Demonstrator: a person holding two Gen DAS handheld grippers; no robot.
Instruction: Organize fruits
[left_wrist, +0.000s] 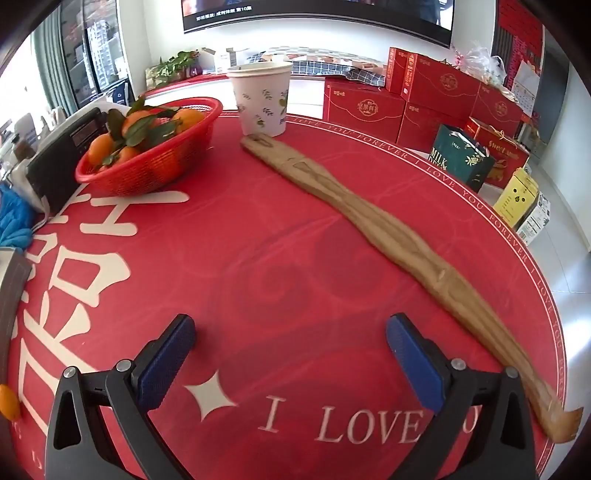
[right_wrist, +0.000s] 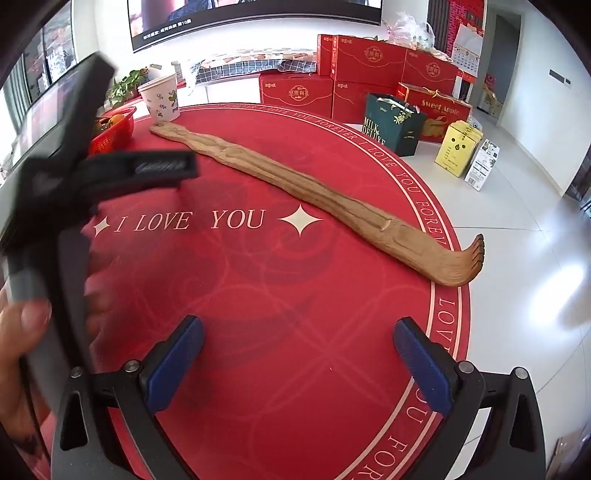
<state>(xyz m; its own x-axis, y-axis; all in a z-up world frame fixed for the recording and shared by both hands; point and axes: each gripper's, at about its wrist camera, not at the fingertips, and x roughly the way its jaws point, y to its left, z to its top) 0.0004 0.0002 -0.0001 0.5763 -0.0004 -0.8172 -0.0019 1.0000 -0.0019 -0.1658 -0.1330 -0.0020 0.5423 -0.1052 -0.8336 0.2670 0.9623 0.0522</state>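
A round table with a red cloth (left_wrist: 258, 258) stood in a bright room, with red gift boxes (left_wrist: 436, 96) on the floor behind it. The left gripper (left_wrist: 290, 363) was wide open above the cloth, and nothing was between its blue pads. The right gripper (right_wrist: 297, 363) was wide open too, empty, touching nothing. From the left camera, a red basket (left_wrist: 122, 181) of oranges (left_wrist: 101, 149) sat at about 10 o'clock, a paper cup (left_wrist: 262, 98) at 12 o'clock. One loose orange (left_wrist: 9, 402) lay at 8 o'clock. A long wooden back scratcher (left_wrist: 388, 225) lay diagonally toward 4 o'clock.
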